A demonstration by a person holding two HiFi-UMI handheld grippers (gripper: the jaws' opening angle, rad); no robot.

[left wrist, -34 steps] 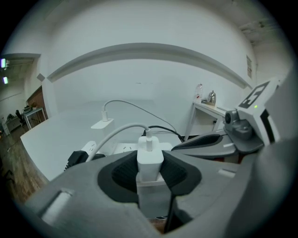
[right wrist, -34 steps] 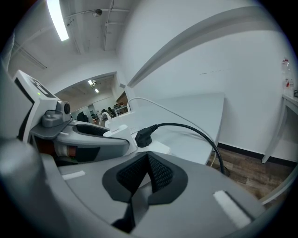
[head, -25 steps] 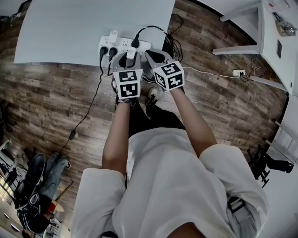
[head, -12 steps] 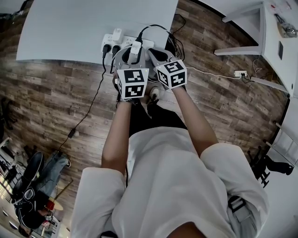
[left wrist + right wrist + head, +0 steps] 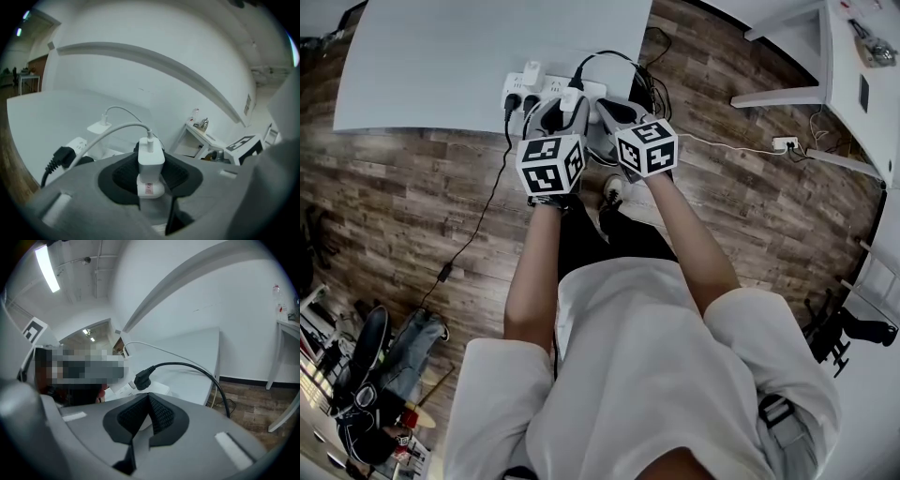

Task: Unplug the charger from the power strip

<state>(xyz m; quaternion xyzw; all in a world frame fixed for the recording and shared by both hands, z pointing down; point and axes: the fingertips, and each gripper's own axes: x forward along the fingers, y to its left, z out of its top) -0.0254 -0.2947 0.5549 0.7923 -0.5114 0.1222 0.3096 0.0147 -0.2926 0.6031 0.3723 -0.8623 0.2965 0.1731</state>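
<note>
A white power strip (image 5: 542, 86) lies at the front edge of a white table (image 5: 441, 56). My left gripper (image 5: 567, 103) is shut on a small white charger (image 5: 573, 96) beside the strip's right end. In the left gripper view the charger (image 5: 151, 157) stands upright between the dark pads (image 5: 124, 176), and its white cable curves off to the left. The strip (image 5: 77, 145) shows behind it on the left; I cannot see the charger's prongs. My right gripper (image 5: 602, 106) sits just right of it, over the strip's right end, with its pads (image 5: 161, 413) meeting on nothing.
Two black plugs (image 5: 517, 101) and another white charger (image 5: 531, 71) sit in the strip. A black plug (image 5: 142, 379) with a looping black cable (image 5: 619, 61) is at its right end. A second white table (image 5: 853, 75) stands at the right, with bags (image 5: 366, 375) on the wooden floor.
My left gripper has rolled, so its marker cube shows a different face, and it has shifted slightly left with the charger still in it. The right gripper has hardly moved.
</note>
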